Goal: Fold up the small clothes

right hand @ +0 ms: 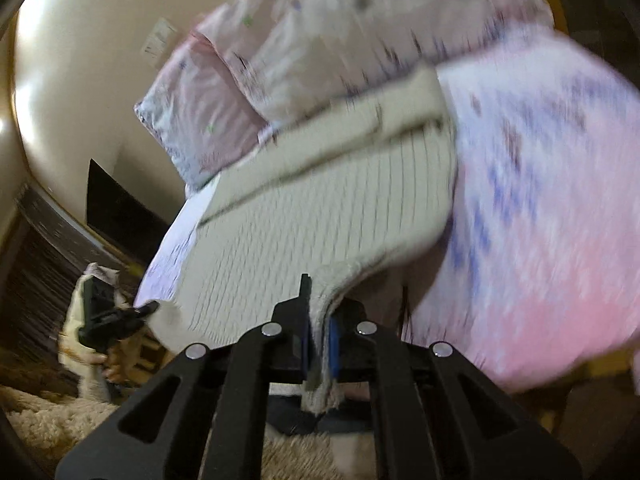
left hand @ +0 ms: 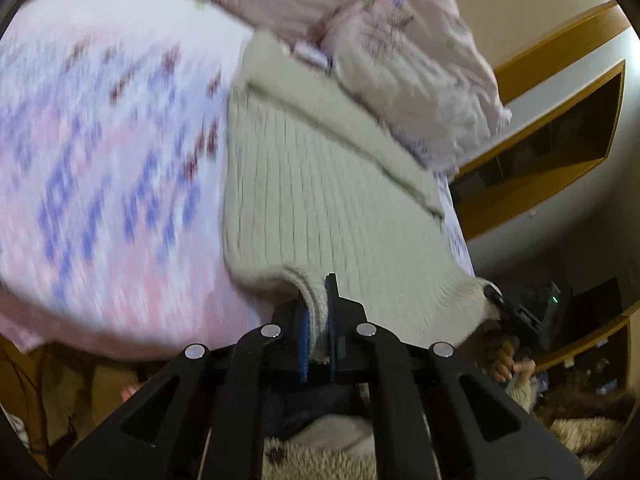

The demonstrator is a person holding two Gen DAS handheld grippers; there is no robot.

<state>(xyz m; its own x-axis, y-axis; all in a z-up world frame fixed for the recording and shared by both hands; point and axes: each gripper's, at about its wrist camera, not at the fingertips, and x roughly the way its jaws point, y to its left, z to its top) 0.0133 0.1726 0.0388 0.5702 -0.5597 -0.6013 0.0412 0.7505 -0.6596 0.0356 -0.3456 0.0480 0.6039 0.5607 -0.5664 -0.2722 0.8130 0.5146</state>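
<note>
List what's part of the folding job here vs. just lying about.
In the job:
- cream ribbed knit garment, near edge pinched at both corners
- left gripper, shut on its hem
- right gripper, shut on the hem

Lying about:
- pink patterned bedspread
- floral pillows
- wooden shelf
- fluffy beige fabric beneath the grippers

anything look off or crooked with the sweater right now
Nothing looks damaged. The cream ribbed sweater lies on the pink bedspread, its near hem pinched by the left hand-held gripper and the right hand-held gripper. A strip across its far end is already folded over.
</note>
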